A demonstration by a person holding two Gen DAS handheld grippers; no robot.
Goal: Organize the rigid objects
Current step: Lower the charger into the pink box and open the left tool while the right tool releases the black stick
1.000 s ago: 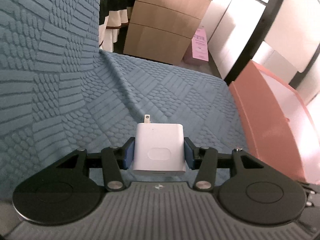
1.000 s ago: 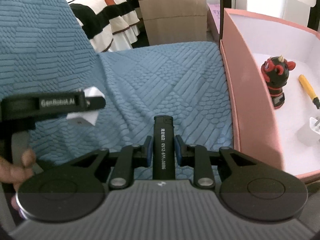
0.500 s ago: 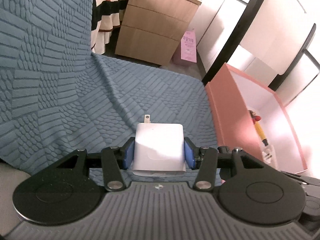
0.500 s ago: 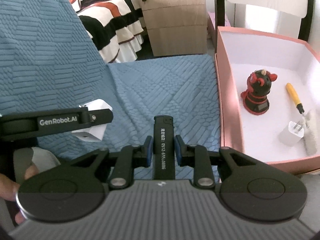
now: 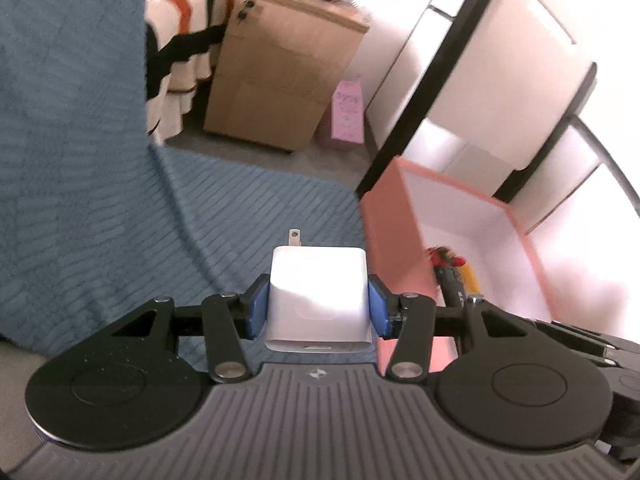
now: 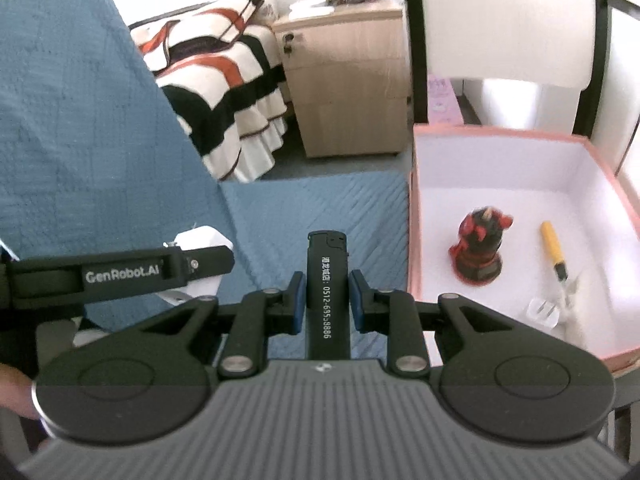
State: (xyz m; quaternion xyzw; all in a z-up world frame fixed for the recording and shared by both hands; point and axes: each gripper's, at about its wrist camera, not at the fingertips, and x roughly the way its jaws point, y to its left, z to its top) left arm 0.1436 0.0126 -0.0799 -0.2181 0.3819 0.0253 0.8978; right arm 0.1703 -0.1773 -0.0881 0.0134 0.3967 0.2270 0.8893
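My left gripper (image 5: pixel 318 304) is shut on a white plug-in charger (image 5: pixel 318 288), its prongs pointing away, held in the air above the blue quilted sofa seat (image 5: pixel 248 216). My right gripper (image 6: pixel 326 300) is shut on a black lighter (image 6: pixel 327 276) with white print, also lifted over the seat. To the right stands a pink box (image 6: pixel 414 216) with a white inside; in it are a red and black figurine (image 6: pixel 478 246), a yellow-handled tool (image 6: pixel 552 248) and a small white plug (image 6: pixel 542 312). The left gripper (image 6: pixel 192 266) with its charger shows at the left of the right wrist view.
The sofa back (image 6: pixel 80 140) rises at the left. Beyond the seat are a wooden drawer cabinet (image 6: pixel 348 88), a bed with a striped cover (image 6: pixel 224 80) and a pink carton (image 5: pixel 348 116) on the floor. A black-framed white panel (image 6: pixel 500 20) stands behind the box.
Both grippers have risen with their loads still held. The views now look down from higher, showing more of the pink box's inside and the room beyond.
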